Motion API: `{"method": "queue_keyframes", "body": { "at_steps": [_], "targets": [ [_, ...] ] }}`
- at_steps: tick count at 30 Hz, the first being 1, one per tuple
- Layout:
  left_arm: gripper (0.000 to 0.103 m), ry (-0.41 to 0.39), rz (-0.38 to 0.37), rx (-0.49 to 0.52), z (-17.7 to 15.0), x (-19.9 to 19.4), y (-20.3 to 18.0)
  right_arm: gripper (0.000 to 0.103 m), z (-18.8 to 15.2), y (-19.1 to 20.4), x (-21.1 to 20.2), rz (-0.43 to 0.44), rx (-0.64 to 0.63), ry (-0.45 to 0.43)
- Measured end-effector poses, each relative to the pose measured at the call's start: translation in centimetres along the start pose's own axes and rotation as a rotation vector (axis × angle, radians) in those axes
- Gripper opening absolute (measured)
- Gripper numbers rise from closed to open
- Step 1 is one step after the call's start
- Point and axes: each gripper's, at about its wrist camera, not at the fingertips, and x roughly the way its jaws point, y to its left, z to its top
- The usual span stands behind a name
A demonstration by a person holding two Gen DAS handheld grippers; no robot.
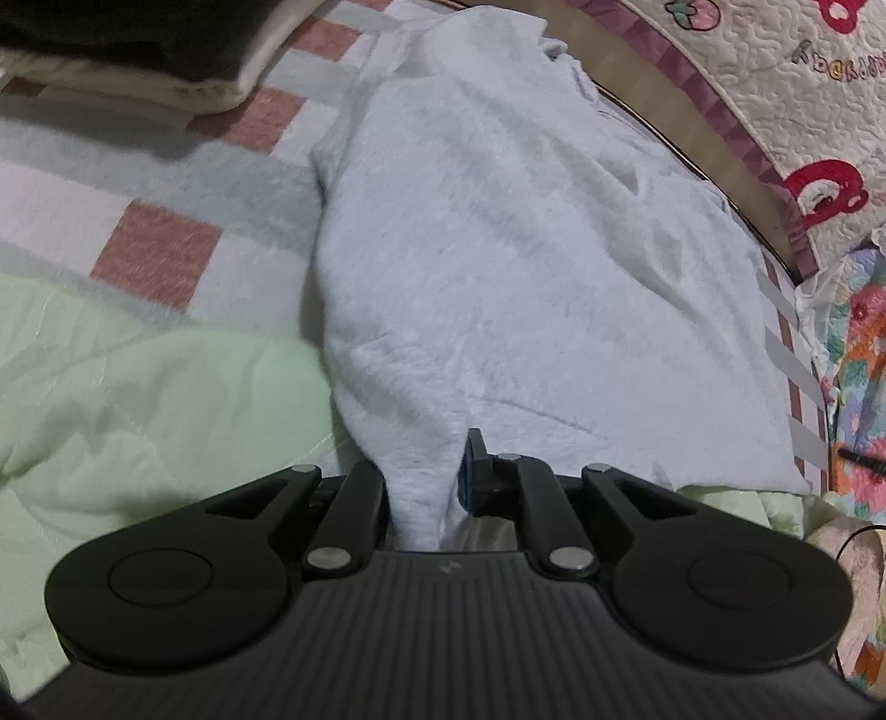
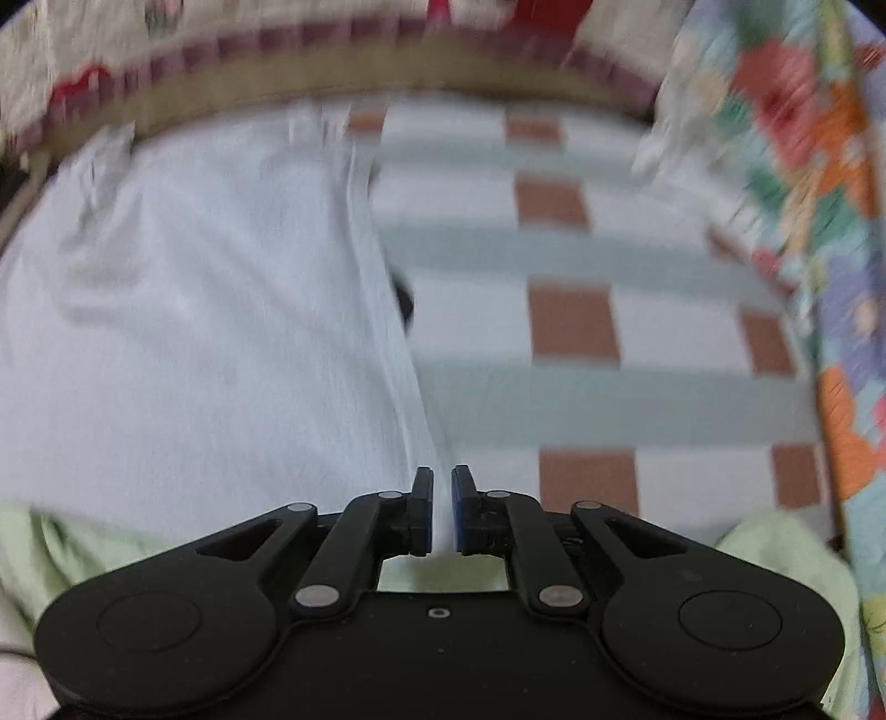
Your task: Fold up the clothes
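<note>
A white fleece garment (image 1: 498, 249) lies spread on the checked blanket (image 1: 166, 243), running away from me towards the padded bed edge. Its near end is bunched up between the fingers of my left gripper (image 1: 426, 465), which is shut on it. The cloth hides the left finger; the right blue pad (image 1: 470, 471) shows. In the blurred right wrist view the same garment (image 2: 194, 332) fills the left half. Its right edge runs down into the narrow gap of my right gripper (image 2: 443, 482), whose pads stand slightly apart and do not press it.
A pale green quilt (image 1: 138, 415) (image 2: 83, 543) lies under both grippers. A floral fabric (image 2: 803, 166) borders the right side, and a quilted cover with red prints (image 1: 775, 83) lines the far edge. A dark item on a cream pillow (image 1: 138, 50) sits far left. A small dark object (image 2: 404, 299) peeks from under the garment.
</note>
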Motion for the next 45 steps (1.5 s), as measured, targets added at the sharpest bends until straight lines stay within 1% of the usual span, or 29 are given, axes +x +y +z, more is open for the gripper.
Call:
{"method": "queue_keyframes", "body": {
  "at_steps": [2,3,5,7,9,11,12,13,15,17,18,19,20,21,22,25,26,27,28,29,30,31,33,36,39,41,45],
  "targets": [
    [0.008,-0.008,-0.018,-0.008,0.3,0.0,-0.1,0.015,0.7,2.3,-1.2,0.135,-0.008,-0.090],
    [0.007,-0.012,-0.032,-0.018,0.4,0.0,-0.1,0.016,1.0,3.8,-1.5,0.249,-0.018,-0.119],
    [0.007,-0.018,-0.062,-0.036,0.7,0.0,-0.1,0.017,1.4,7.4,-0.9,0.517,-0.037,-0.108],
    [0.007,-0.016,-0.084,-0.042,1.2,0.2,-0.4,0.019,1.5,11.1,0.5,0.721,-0.059,-0.048],
    [0.006,-0.017,-0.095,-0.029,2.0,0.5,-0.9,0.020,1.1,15.5,2.3,0.856,-0.098,0.042],
    [0.006,-0.018,-0.108,-0.021,2.9,0.8,-1.5,0.023,0.7,19.6,3.8,0.927,-0.157,0.109],
    [0.006,-0.022,-0.115,-0.020,3.5,1.1,-1.8,0.025,0.3,21.2,4.6,0.946,-0.176,0.146],
    [0.006,-0.027,-0.121,-0.017,4.0,1.5,-1.9,0.029,-0.1,22.7,5.5,0.962,-0.190,0.182],
    [0.006,-0.036,-0.131,-0.010,5.0,2.3,-2.3,0.035,-1.0,24.8,7.3,0.965,-0.165,0.240],
    [0.006,-0.051,-0.129,0.000,5.8,3.3,-2.7,0.038,-1.7,26.1,8.6,0.933,-0.131,0.269],
    [0.006,-0.066,-0.126,0.007,6.1,3.8,-2.8,0.041,-1.8,26.5,9.1,0.903,-0.123,0.273],
    [0.006,-0.080,-0.123,0.015,6.3,4.3,-2.9,0.041,-2.1,26.8,9.0,0.881,-0.121,0.265],
    [0.006,-0.098,-0.122,0.020,6.6,4.8,-3.0,0.041,-2.2,26.8,9.0,0.884,-0.108,0.253],
    [0.006,-0.123,-0.128,0.018,6.7,5.2,-2.9,0.047,-2.3,26.8,9.1,0.893,-0.091,0.239],
    [0.006,-0.142,-0.136,0.012,6.7,5.5,-2.7,0.054,-2.4,27.0,9.3,0.901,-0.072,0.232],
    [0.006,-0.193,-0.161,0.004,6.3,5.6,-2.3,0.056,-2.4,28.0,10.2,0.916,-0.030,0.201],
    [0.007,-0.216,-0.171,0.014,5.9,5.1,-2.2,0.055,-2.2,28.6,10.3,0.911,-0.030,0.179],
    [0.008,-0.235,-0.176,0.034,5.4,4.4,-2.2,0.056,-2.0,29.0,10.1,0.904,-0.040,0.128],
    [0.016,-0.253,-0.181,0.054,5.0,3.6,-2.1,0.053,-1.8,29.4,9.6,0.902,-0.064,0.067],
    [0.028,-0.271,-0.186,0.075,4.5,2.9,-2.1,0.048,-1.6,29.7,9.0,0.900,-0.090,0.006],
    [0.034,-0.289,-0.191,0.095,4.1,2.1,-2.0,0.025,-1.4,29.8,8.9,0.910,-0.091,-0.021],
    [0.038,-0.307,-0.196,0.115,3.6,1.4,-2.0,0.007,-1.2,29.7,8.9,0.922,-0.087,-0.041],
    [0.038,-0.325,-0.188,0.127,2.9,0.5,-1.5,0.006,-0.6,28.9,9.7,0.951,-0.009,-0.049],
    [0.042,-0.317,-0.172,0.076,2.3,0.5,-0.3,0.005,0.4,27.3,10.9,0.940,0.115,-0.054],
    [0.043,-0.285,-0.219,0.015,1.5,0.9,0.7,0.005,1.0,25.6,12.6,0.893,0.228,-0.033],
    [0.043,-0.267,-0.227,0.007,1.0,1.3,0.4,0.006,1.3,25.3,13.7,0.856,0.267,0.014],
    [0.043,-0.252,-0.203,0.031,0.4,1.9,0.0,0.010,1.1,24.9,14.8,0.860,0.307,0.056]
  ]
}}
